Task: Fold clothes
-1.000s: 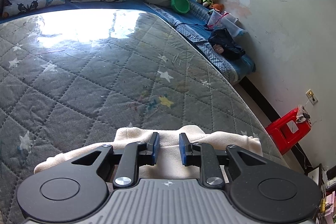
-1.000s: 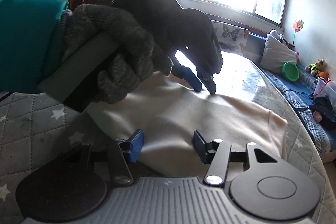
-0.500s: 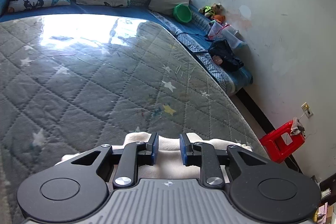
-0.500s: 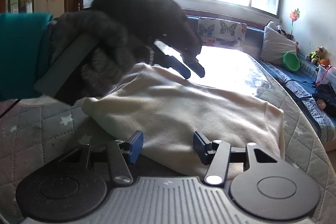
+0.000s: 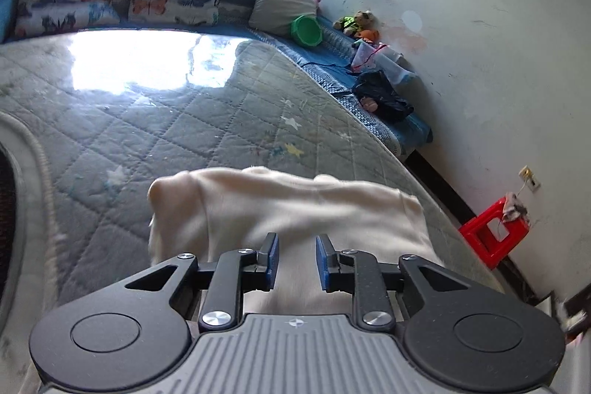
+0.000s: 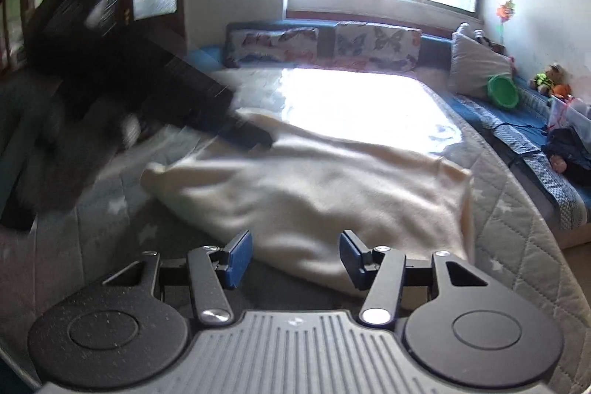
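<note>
Right wrist view: cream garment (image 6: 314, 187) on the quilted bed (image 6: 517, 228) — right gripper (image 6: 295, 255) apart, left gripper (image 5: 296, 257) narrowly apart, empty; green bowl (image 6: 501, 90) beyond.

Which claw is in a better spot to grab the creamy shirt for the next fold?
Probably the right claw. It is open, and the near edge of the cream garment lies just in front of its pads. The left claw looks empty and is blurred in the right camera, up near the far edge.
</note>
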Demonstrator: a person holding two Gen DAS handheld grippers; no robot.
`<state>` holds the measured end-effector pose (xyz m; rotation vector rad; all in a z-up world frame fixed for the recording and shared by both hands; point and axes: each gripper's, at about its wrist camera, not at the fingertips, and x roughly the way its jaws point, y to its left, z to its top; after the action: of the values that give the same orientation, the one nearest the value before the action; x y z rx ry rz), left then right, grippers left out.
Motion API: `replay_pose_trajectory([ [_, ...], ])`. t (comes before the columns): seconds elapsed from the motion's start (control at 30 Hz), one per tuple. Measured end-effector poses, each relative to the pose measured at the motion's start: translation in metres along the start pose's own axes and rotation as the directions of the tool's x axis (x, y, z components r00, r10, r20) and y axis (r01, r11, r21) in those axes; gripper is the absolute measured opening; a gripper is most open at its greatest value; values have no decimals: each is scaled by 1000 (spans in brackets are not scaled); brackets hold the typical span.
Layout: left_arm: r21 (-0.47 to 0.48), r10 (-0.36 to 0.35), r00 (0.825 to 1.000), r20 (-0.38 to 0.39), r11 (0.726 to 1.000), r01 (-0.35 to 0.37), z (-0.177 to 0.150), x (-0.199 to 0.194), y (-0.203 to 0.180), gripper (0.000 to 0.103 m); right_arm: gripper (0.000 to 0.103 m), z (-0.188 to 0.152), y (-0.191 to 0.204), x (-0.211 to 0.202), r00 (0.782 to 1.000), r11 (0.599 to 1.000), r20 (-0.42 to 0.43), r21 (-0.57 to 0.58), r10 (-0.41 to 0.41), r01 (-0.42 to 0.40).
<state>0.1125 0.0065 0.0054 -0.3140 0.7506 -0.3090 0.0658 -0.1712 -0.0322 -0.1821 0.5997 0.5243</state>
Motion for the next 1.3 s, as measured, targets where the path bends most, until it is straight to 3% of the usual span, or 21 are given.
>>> replay_pose_trajectory([
  [0.33,43,70,997,12,997,-70,-37,-22,1,24,55,-12,-11,1,997,998,-58,42,-41,44],
  [0.5,31,69,997,16,997,-69,-44,-27,6,24,55,-12,-15,-3,997,998,-61,55,-40,44],
  [0.6,15,45,998,41,999,-45,-33,-30,3,25,56,-6,-16,-8,999,997,-35,57,-42,44],
  [0.77,-7,95,992,84,996,-94,2,-14,9,26,56,9,-23,-6,998,996,3,64,-65,65],
  [0.9,-58,127,990,65,991,-123,21,8,27,26,58,18,-29,3,998,995,15,69,-69,68],
  [1.1,-140,135,990,36,982,-128,24,19,52,26,58,38,-53,25,998,990,21,123,-66,63],
  [1.3,-142,124,992,30,983,-119,22,20,54,26,58,50,-80,56,994,977,-8,186,-109,109],
])
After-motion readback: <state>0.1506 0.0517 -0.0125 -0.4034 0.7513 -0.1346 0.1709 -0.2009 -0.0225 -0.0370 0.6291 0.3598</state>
